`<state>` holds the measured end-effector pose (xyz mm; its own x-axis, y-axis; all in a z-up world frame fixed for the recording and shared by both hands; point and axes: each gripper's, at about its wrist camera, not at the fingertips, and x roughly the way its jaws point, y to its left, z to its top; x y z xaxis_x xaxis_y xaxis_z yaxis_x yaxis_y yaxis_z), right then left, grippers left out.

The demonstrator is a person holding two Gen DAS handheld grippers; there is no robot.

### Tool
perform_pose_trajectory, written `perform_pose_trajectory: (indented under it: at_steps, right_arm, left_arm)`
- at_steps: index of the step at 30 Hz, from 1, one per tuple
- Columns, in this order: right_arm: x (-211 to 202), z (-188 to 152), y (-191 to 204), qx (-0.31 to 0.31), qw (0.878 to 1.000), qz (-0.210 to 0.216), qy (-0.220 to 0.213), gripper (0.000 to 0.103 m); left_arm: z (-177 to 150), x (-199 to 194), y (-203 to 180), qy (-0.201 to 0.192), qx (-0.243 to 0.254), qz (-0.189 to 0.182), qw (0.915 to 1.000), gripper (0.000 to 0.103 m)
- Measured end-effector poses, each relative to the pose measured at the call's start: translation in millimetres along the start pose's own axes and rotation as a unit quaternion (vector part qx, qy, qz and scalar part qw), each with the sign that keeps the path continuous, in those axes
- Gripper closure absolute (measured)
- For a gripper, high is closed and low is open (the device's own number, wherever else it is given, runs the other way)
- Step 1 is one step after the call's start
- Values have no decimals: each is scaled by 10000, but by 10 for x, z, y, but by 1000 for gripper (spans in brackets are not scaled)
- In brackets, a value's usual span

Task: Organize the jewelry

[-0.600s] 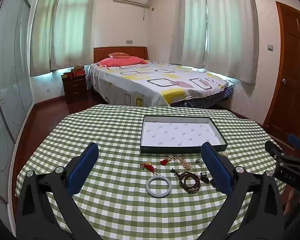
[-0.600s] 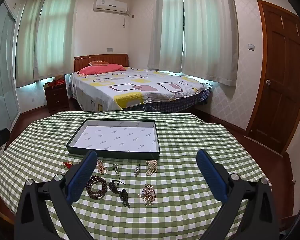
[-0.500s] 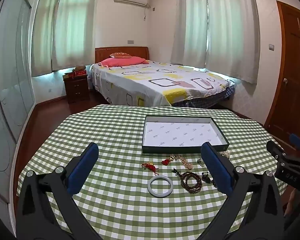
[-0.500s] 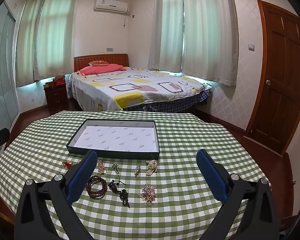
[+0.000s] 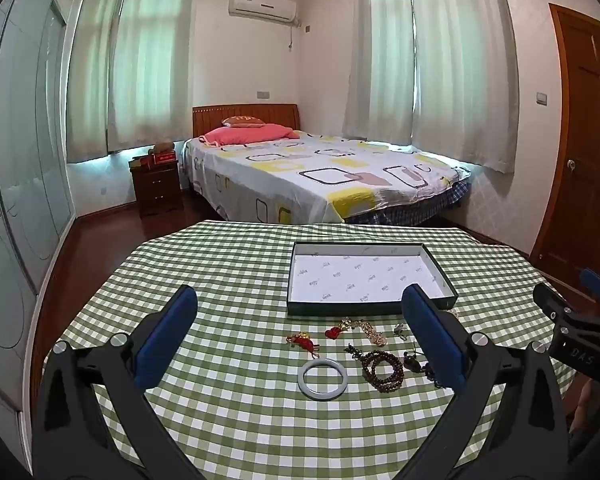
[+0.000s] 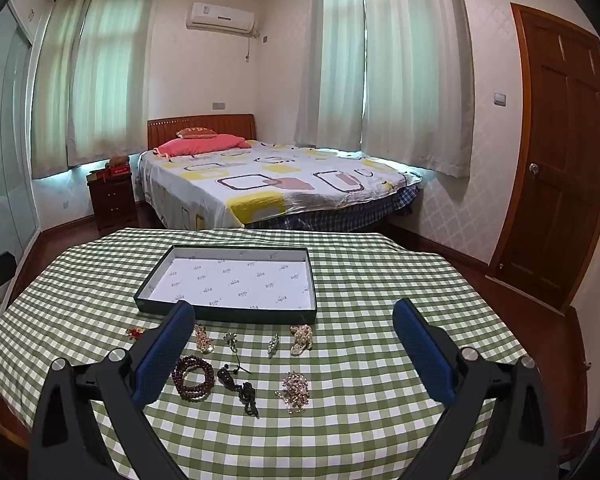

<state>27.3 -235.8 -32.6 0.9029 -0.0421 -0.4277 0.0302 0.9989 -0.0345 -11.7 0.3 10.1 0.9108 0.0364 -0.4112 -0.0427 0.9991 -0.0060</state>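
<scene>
A shallow dark box (image 5: 370, 310) (image 6: 228, 314) with a white printed lining lies open on the green checked cloth. In front of it lie several pieces of jewelry: a pale bangle (image 5: 323, 373), a brown bead bracelet (image 5: 382, 365) (image 6: 194, 377), a red charm (image 5: 301, 339), a red heart charm (image 5: 333, 332), a gold brooch (image 6: 295, 391) and a pearl brooch (image 6: 301, 339). My left gripper (image 5: 300, 332) hovers open above the cloth, nothing between its blue pads. My right gripper (image 6: 294, 346) is open too, hanging over the jewelry and touching none of it.
The round table (image 6: 380, 420) drops off at its near and side edges. Behind it stand a bed (image 5: 320, 176), a nightstand (image 5: 156, 186) and a wooden door (image 6: 560, 208). The right gripper's body (image 5: 580, 344) shows at the right edge of the left wrist view.
The left wrist view has shifted slightly, so the box and jewelry sit a little to the right. The right gripper has not moved. Both stay open.
</scene>
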Motion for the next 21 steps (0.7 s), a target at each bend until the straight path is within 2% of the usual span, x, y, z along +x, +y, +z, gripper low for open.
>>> perform_pose_trajectory:
  at_steps: [21]
  right_arm:
    - [-76,62,-1,-4,9999,-1,-101,6]
  left_arm:
    - [17,-50,-22,-62,-11,18,10000,3]
